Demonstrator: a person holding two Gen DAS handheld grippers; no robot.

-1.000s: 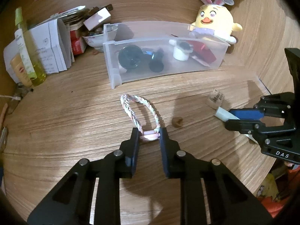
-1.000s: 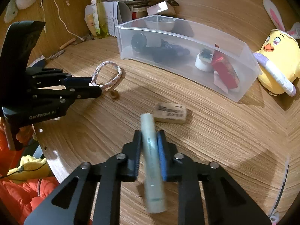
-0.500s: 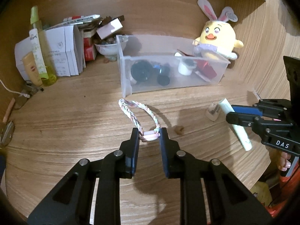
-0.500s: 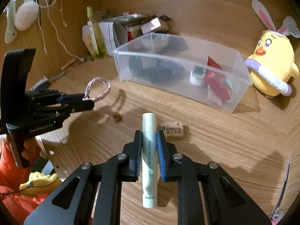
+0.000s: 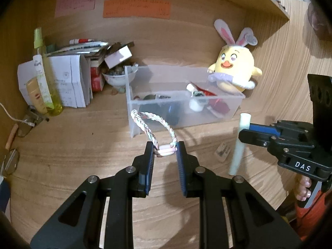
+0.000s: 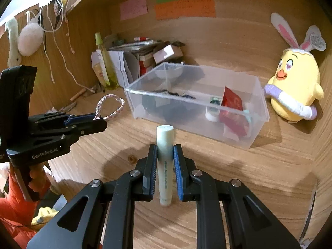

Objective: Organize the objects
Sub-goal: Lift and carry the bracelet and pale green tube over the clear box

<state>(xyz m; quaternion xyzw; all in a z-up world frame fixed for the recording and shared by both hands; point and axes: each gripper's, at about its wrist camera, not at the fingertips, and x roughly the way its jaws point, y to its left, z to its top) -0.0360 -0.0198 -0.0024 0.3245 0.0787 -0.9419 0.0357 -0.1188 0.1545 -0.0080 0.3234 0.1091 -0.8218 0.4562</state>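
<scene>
My left gripper [image 5: 165,147] is shut on the pink clasp of a braided pastel bracelet [image 5: 150,126], which hangs in the air in front of the clear plastic bin [image 5: 236,99]. The right wrist view shows that same bracelet [image 6: 110,106] at the left, held above the desk. My right gripper [image 6: 165,149] is shut on a pale green tube [image 6: 164,161], held upright above the wooden desk just short of the bin [image 6: 257,132]. From the left wrist view the tube [image 5: 239,143] shows at the right. The bin holds dark round items, a white jar and a red packet.
A yellow chick plush [image 6: 294,87] sits right of the bin. Papers, boxes, a bowl and a yellow-green spray bottle [image 5: 44,76] crowd the back left corner. An eraser [image 5: 222,152] lies on the desk near the tube. Cords and a white pompom [image 6: 29,37] hang at left.
Both grippers have risen off the desk with their loads, the bracelet and the tube now clear of the surface. The bin and back wall have come further into view.
</scene>
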